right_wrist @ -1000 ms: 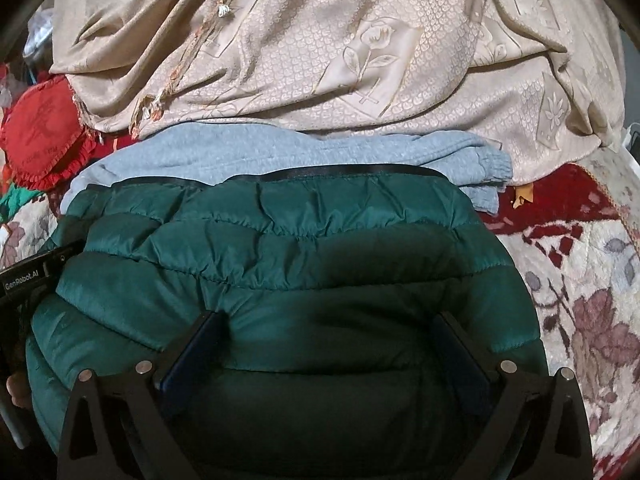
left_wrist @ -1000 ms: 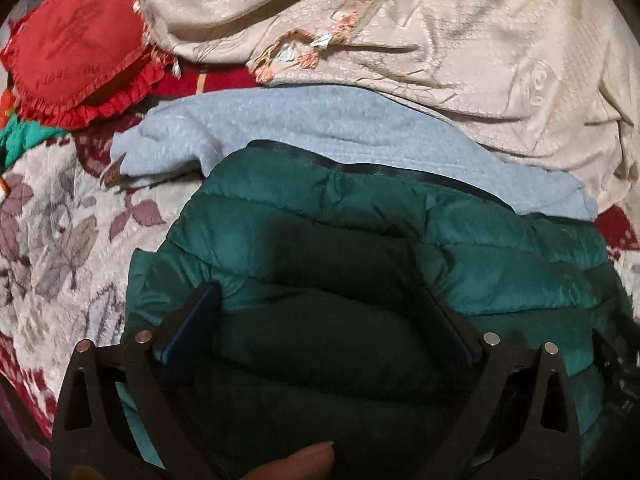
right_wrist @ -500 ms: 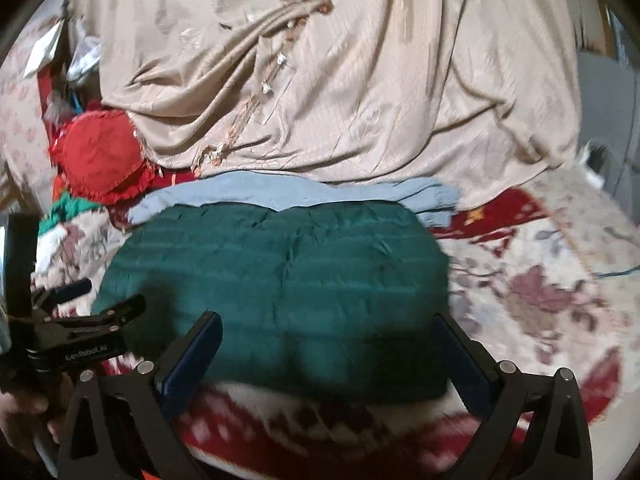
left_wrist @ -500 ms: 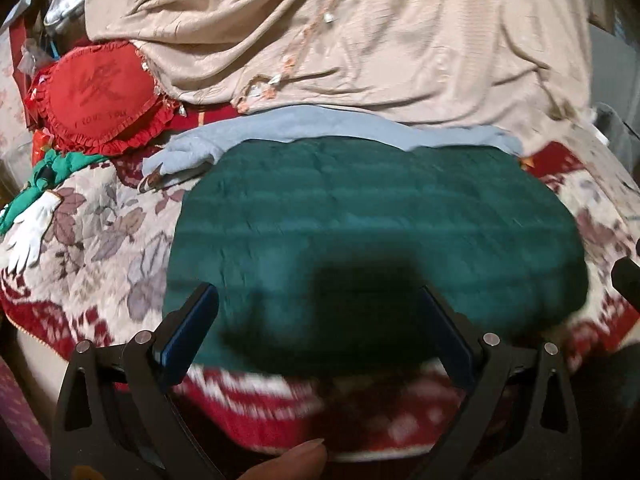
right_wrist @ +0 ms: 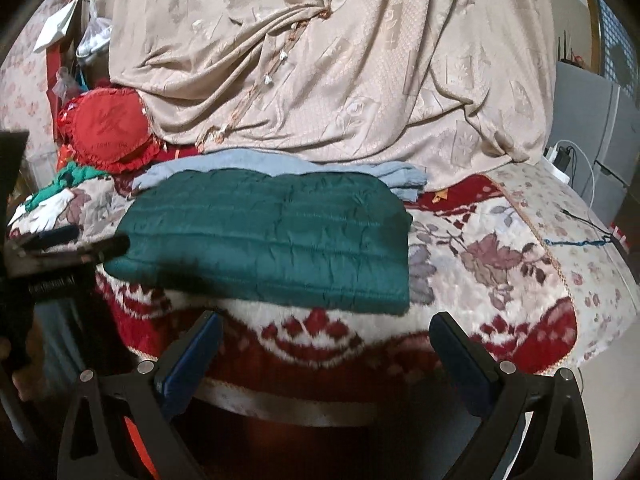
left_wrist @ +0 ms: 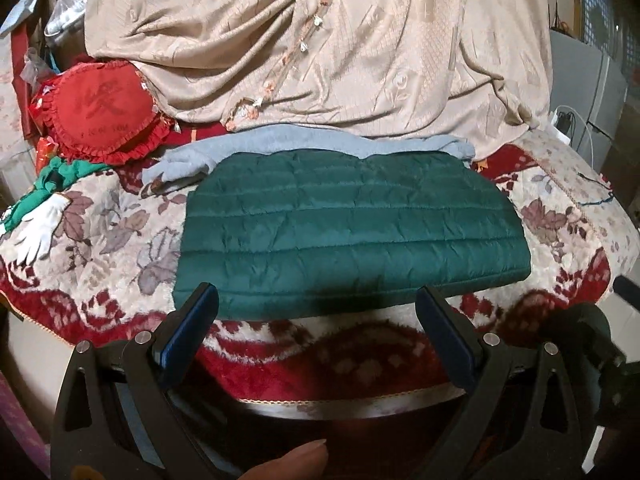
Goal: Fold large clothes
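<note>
Jacket point(left_wrist: 352, 232) (green, quilted, folded flat) lies on the floral blanket point(left_wrist: 100, 240), left gripper point(left_wrist: 316, 312) and right gripper point(right_wrist: 326, 338) both spread wide, empty.

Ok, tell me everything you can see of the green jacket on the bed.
The green jacket is a dark teal quilted puffer with a slightly shiny, crinkled shell and horizontal stitched channels. It lies folded into a flat, roughly rectangular bundle on the flowered blanket, near the bed's front edge. Its far edge overlaps a folded pale blue garment. No sleeves, zip or collar show. Neither tool touches it.
</note>
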